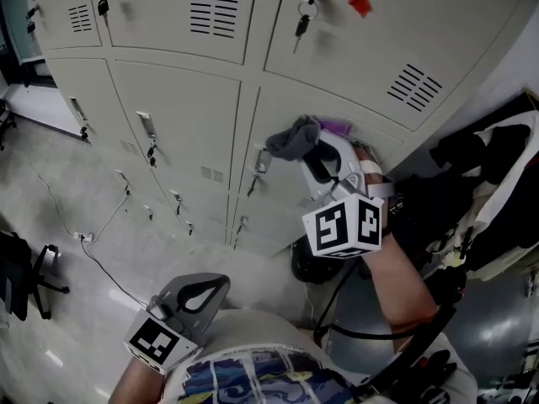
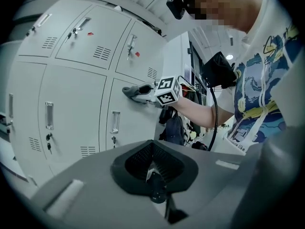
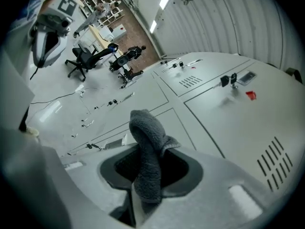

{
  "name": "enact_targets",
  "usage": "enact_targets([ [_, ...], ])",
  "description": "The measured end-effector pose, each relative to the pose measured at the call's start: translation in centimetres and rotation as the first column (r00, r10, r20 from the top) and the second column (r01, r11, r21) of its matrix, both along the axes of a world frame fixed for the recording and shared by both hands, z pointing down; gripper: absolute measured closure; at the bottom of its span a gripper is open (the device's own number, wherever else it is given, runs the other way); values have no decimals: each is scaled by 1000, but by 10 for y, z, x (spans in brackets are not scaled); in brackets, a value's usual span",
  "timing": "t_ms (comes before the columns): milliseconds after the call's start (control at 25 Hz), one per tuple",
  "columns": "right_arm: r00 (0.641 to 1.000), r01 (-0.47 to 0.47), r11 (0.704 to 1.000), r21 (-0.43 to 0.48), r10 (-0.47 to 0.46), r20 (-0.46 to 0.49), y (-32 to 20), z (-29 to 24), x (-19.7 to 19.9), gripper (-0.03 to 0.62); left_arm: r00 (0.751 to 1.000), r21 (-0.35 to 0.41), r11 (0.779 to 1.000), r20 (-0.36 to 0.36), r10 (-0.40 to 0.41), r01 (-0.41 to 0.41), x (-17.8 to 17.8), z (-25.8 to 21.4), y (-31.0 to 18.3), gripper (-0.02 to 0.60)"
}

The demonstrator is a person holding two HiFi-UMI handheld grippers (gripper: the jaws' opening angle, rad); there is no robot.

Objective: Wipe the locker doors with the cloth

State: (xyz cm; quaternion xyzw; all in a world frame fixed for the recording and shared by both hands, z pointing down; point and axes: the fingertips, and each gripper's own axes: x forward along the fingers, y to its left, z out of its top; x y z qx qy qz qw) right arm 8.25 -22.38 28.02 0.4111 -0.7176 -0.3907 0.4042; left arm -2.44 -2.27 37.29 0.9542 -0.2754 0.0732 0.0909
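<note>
A bank of pale grey locker doors [image 1: 185, 99] fills the upper head view. My right gripper [image 1: 296, 148] is shut on a dark grey cloth [image 1: 294, 137], whose bunched end sits against a lower locker door [image 1: 337, 116] just right of its handle [image 1: 260, 160]. In the right gripper view the cloth [image 3: 148, 151] stands up out of the closed jaws, in front of the door [image 3: 157, 123]. My left gripper [image 1: 205, 290] hangs low near my body, shut with nothing in it; in the left gripper view its jaws [image 2: 153, 168] meet, with the lockers [image 2: 76, 113] beyond.
Keys hang from the upper doors' locks [image 1: 303, 15]. A red mark [image 1: 360, 3] sits on the top right door. Dark bags and clothes [image 1: 480, 192] pile up right of the lockers. A cable [image 1: 93, 255] trails over the floor, with a black chair [image 1: 21, 276] at left.
</note>
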Motion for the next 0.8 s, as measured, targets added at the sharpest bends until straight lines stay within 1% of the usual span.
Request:
enact_targets([
  [160,1000,-4,999,-54,3,-22,-1,36,0,484,1000,-8,1000,2,-19,19,-7,3,2,580],
  [360,999,-10,992,-128,3,-49,-2,86,-1,484,1000,-4,1000,10,-18,18,-7,3,5,580],
  [520,997,-29,988,-154,16,-81,-3,119,-1,484,1000,-2,1000,15,-25,25,-9,1,6,580],
  [800,996,-46,971,-236,26,-87,-5,183,-5,484,998,-9,999,29,-48,48,-16,4,8,580],
])
